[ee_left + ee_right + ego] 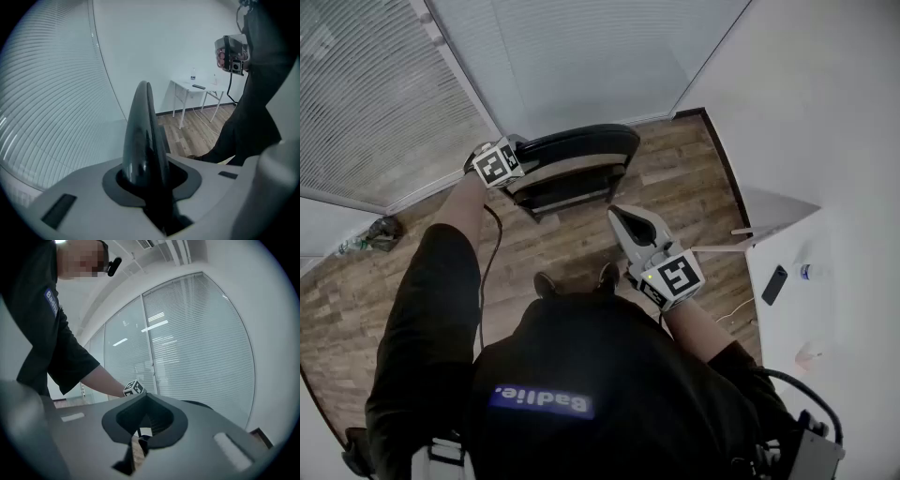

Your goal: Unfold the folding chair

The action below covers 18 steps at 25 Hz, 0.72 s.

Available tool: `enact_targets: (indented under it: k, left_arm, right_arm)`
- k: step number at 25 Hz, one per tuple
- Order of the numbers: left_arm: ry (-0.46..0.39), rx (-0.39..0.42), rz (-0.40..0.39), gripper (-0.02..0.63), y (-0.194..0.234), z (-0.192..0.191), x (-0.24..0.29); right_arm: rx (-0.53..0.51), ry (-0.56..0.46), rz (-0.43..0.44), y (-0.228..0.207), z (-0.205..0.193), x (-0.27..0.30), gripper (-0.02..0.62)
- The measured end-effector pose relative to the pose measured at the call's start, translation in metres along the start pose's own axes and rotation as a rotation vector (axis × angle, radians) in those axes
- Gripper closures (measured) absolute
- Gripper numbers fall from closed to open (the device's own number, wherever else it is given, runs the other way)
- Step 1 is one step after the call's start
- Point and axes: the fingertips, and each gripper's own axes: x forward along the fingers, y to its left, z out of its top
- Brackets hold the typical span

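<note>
A: Chair?
B: Chair [581,150] at 12 o'clock, standing on the wood floor [675,178].
A: Grippers?
B: Left gripper [517,157] at 11 o'clock, clamped on the chair's black top edge. Right gripper [625,223] mid-frame, jaws pressed together, nothing between, clear of the chair.
A: Any text?
B: Shirt [609,366] at 6 o'clock, print looks like "Badlie."

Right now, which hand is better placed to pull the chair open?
Probably the right. The right tool is shut, empty and free near the chair, while the left tool is clamped on its top edge, steadying it.
</note>
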Motion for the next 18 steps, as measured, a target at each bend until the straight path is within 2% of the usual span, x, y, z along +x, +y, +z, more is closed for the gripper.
enact_targets:
  k: [18]
  left_arm:
    - [-0.003,0.006,0.015,0.508,0.0033,0.0016,-0.0038]
  right_arm:
    - [0.047,-0.001,-0.018,-0.0053,-0.0085,-0.0026,0.593]
